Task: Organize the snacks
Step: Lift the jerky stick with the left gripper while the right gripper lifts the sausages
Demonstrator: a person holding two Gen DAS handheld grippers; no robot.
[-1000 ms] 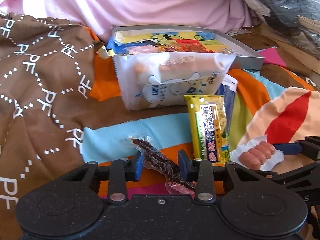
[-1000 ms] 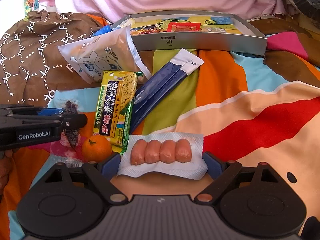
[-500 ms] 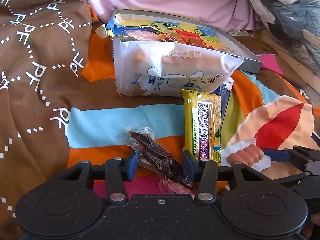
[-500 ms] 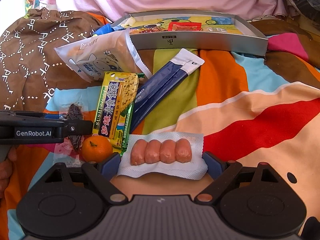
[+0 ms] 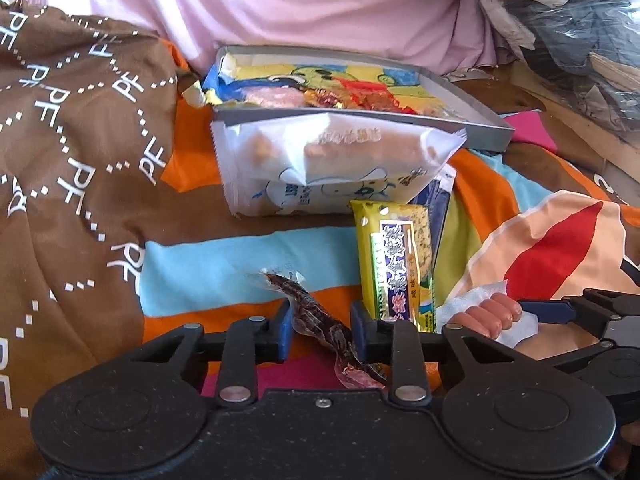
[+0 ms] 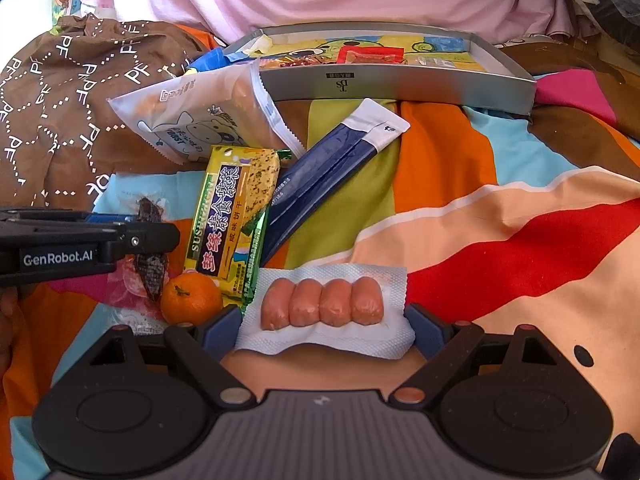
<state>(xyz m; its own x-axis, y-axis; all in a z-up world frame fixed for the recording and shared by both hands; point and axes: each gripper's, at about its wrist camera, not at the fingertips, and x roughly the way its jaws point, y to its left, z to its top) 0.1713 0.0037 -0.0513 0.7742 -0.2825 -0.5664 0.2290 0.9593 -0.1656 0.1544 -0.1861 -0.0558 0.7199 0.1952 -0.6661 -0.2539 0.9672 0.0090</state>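
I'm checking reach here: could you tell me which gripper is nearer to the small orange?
Left. The left gripper straddles the dark jerky packet beside the orange; the right gripper frames the sausage pack farther right.

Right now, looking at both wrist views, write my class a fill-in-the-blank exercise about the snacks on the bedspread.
1. The right gripper straddles a white pack holding ____ sausages.
2. The small round fruit beside the yellow cracker pack is a ____.
3. The grey tray lies ____ the blue stick sachet.

Missing words: four; tangerine; behind
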